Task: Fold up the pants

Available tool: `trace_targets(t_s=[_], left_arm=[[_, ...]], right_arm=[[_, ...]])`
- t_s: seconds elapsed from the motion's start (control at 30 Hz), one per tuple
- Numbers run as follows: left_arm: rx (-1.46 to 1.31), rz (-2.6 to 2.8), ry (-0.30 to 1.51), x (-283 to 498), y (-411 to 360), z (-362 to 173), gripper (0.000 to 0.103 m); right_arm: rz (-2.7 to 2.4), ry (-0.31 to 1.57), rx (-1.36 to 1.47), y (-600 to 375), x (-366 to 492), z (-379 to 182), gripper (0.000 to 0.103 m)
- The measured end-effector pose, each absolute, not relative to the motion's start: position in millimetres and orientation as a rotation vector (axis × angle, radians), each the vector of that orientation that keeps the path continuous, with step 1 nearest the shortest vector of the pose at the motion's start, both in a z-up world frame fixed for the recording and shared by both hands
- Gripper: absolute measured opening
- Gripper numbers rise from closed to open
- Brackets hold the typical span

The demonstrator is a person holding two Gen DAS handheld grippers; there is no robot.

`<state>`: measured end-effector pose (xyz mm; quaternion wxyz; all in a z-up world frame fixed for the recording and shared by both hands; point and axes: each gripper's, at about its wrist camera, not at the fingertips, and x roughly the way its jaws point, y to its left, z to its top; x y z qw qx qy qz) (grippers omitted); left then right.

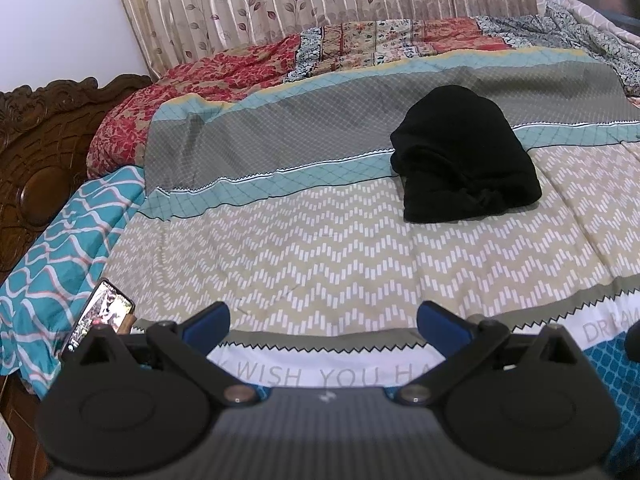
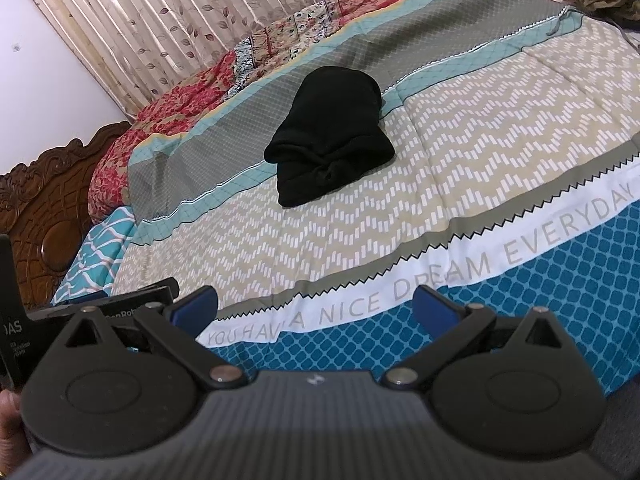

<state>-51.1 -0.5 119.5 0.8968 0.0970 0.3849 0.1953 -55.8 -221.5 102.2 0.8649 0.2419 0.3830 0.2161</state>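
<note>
Clearly you are close to done, as far as these two views can tell. Starting at the far left of the left wrist view, a carved wooden headboard point(image 1: 44, 152) stands beside a teal wavy-patterned cloth point(image 1: 60, 256), and a phone point(image 1: 102, 312) with a lit screen lies at the bed's near edge, just left of your left gripper point(image 1: 322, 322). That gripper's blue-padded fingers point(image 1: 208, 326) stand wide apart with nothing between them, hovering over the near edge of the patterned bedspread point(image 1: 280, 248).

Moving right, the black pants point(image 1: 464, 156) sit as a compact bundle on the bedspread, straddling the teal stripe and the beige zigzag band, well apart from both of your grippers. The bundle looks folded over several times, with stacked layers showing at its near end and some bunched wrinkles there, so I judge the main folds are already made. A red floral quilt point(image 1: 192, 80) lies heaped along the far edge in front of the leaf-print curtain point(image 1: 280, 4).

In the right wrist view, your right gripper point(image 2: 316, 308) is likewise spread wide and empty, held above the band of printed lettering, with the pants point(image 2: 332, 132) ahead of it and untouched.

What may remain is only tidying: flattening the puckered near edge or squaring the bundle. Otherwise the task reads as essentially finished.
</note>
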Motion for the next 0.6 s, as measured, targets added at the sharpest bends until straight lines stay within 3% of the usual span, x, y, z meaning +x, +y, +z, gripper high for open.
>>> trace_targets(t_s=[0.6], left_arm=[[0.165, 0.336, 0.819, -51.7, -4.3, 118.0, 0.103]], right_arm=[[0.450, 0.799, 0.504, -222.3, -55.3, 102.4, 0.103]])
